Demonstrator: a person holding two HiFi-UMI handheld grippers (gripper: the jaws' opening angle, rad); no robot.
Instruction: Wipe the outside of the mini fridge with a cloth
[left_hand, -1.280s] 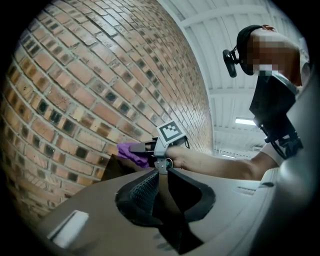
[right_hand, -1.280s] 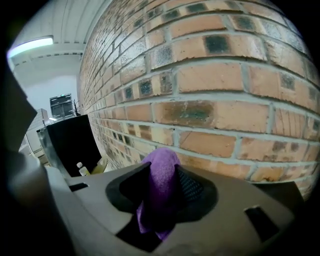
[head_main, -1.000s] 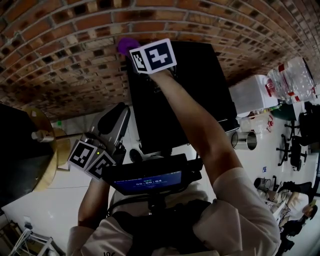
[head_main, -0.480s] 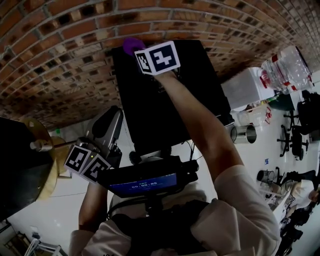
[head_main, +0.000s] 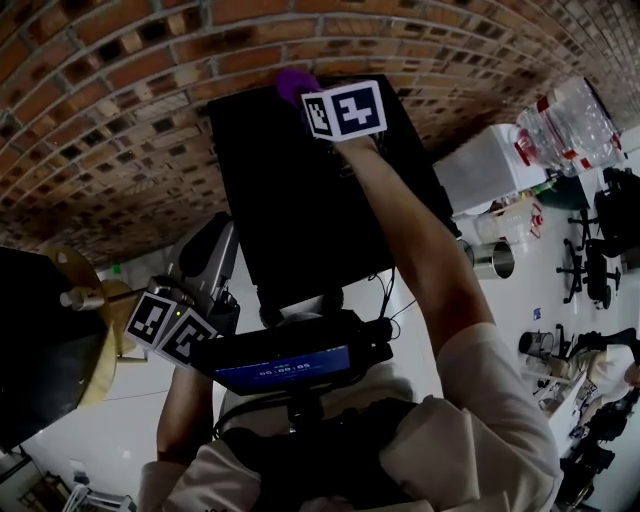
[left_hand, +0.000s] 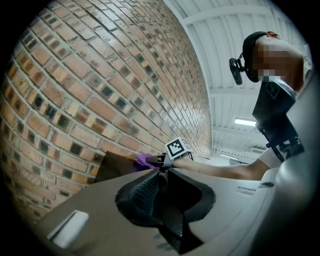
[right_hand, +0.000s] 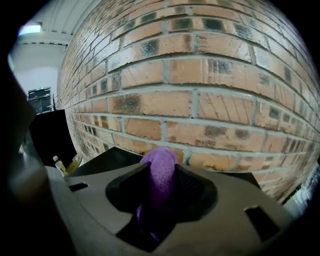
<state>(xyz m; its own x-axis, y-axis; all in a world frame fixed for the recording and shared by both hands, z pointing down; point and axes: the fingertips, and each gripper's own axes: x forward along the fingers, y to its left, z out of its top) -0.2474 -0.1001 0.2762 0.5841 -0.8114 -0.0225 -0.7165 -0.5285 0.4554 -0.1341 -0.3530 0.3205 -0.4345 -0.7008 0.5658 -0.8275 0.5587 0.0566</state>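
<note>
The black mini fridge (head_main: 290, 190) stands against the brick wall, and I look down on its top. My right gripper (head_main: 302, 95), with its marker cube behind it, is at the fridge top's back edge by the wall. It is shut on a purple cloth (head_main: 293, 82). In the right gripper view the cloth (right_hand: 160, 177) bulges up between the jaws of that gripper (right_hand: 160, 164), over the fridge top (right_hand: 107, 159). My left gripper (head_main: 222, 232) hangs left of the fridge, apart from it, its jaws (left_hand: 161, 172) together with nothing in them.
The brick wall (head_main: 120, 110) runs close behind the fridge. A white box (head_main: 490, 180), water bottles (head_main: 570, 135) and a metal cup (head_main: 490, 262) stand to the right. A round wooden table edge (head_main: 95, 340) lies at the left. A screen (head_main: 285, 368) sits on the person's chest.
The right gripper has slid the purple cloth to the right along the fridge top's back edge. The left gripper has stayed where it was.
</note>
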